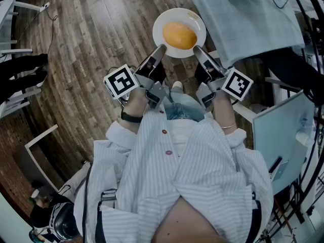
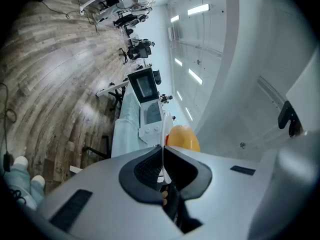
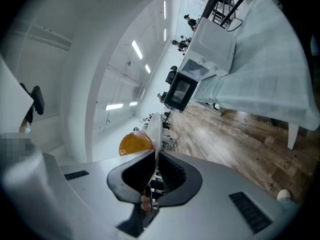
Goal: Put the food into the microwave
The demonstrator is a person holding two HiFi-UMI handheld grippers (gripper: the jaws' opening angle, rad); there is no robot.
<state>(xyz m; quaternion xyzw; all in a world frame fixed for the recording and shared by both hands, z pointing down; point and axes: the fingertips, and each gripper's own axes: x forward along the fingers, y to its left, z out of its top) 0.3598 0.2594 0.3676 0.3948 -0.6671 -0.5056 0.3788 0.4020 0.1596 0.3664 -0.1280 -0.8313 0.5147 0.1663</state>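
Observation:
I hold a white plate (image 1: 163, 20) in the air over the wooden floor, one gripper on each side. On it lies a round orange piece of food (image 1: 179, 35). My left gripper (image 1: 161, 48) is shut on the plate's near-left rim, my right gripper (image 1: 196, 49) on its near-right rim. In the left gripper view the plate (image 2: 163, 146) shows edge-on between the shut jaws of the left gripper (image 2: 163, 170), with the food (image 2: 183, 138) behind. The right gripper view shows the same: plate (image 3: 155, 128), food (image 3: 135, 144), right gripper (image 3: 154, 169). A microwave (image 2: 147, 101) stands ahead on a cloth-covered table; it is also the dark-windowed microwave (image 3: 182, 89).
A table under a pale cloth (image 1: 248, 19) stands close at the upper right and fills the right side as the cloth table (image 3: 260, 74). A white panel (image 1: 283, 135) stands at my right. Another person's legs (image 1: 20, 70) are at the far left. Wooden floor (image 1: 91, 44) lies below.

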